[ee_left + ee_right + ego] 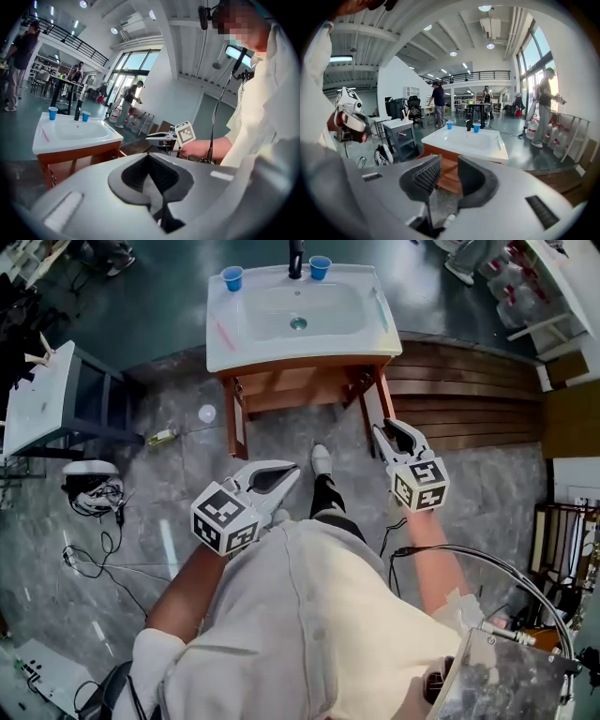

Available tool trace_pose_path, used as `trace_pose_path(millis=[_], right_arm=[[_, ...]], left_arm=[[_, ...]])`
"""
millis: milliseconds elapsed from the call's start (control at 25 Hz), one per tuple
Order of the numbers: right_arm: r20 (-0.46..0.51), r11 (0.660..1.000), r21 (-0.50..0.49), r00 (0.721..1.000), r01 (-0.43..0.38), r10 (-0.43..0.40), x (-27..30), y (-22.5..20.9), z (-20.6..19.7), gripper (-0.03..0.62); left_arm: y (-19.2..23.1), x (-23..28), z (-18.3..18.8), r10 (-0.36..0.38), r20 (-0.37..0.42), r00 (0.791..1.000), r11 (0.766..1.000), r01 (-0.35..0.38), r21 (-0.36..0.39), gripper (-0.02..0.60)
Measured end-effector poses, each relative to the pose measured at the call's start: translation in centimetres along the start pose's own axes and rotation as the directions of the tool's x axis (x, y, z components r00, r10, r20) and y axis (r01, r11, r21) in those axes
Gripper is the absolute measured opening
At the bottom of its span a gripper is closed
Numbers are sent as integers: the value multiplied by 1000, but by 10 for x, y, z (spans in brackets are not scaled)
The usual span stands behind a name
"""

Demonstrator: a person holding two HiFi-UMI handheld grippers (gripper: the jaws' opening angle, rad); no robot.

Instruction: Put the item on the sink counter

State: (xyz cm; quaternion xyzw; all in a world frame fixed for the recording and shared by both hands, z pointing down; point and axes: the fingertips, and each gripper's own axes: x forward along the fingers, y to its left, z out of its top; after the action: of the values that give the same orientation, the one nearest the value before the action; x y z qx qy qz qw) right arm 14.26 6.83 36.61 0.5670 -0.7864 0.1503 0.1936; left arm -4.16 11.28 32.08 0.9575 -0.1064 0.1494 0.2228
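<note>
Left gripper (292, 470): jaws together, nothing between them, nose angled ahead and in toward the right gripper (388, 427). Right gripper: jaws apart, gap empty, pointing ahead and slightly down. Tools side by side, well apart. Left forearm (183, 592) and right forearm (433, 554) bare, each reaching straight back from its tool.

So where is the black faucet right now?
In the head view the black faucet stands at the sink counter's far edge, between the left blue cup and the right blue cup.
</note>
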Motion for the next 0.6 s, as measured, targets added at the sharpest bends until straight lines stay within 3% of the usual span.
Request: trace_pose_path(millis=[200, 600], right_arm=[[-20, 999, 26, 999, 44, -43, 71, -88, 21, 100], [-97, 999, -12, 994, 40, -41, 213, -235, 37, 100]], left_arm=[[44, 31, 33, 42, -4, 999, 999, -42, -2, 5], [115, 106, 102, 158, 3, 988, 986, -157, -48, 5]])
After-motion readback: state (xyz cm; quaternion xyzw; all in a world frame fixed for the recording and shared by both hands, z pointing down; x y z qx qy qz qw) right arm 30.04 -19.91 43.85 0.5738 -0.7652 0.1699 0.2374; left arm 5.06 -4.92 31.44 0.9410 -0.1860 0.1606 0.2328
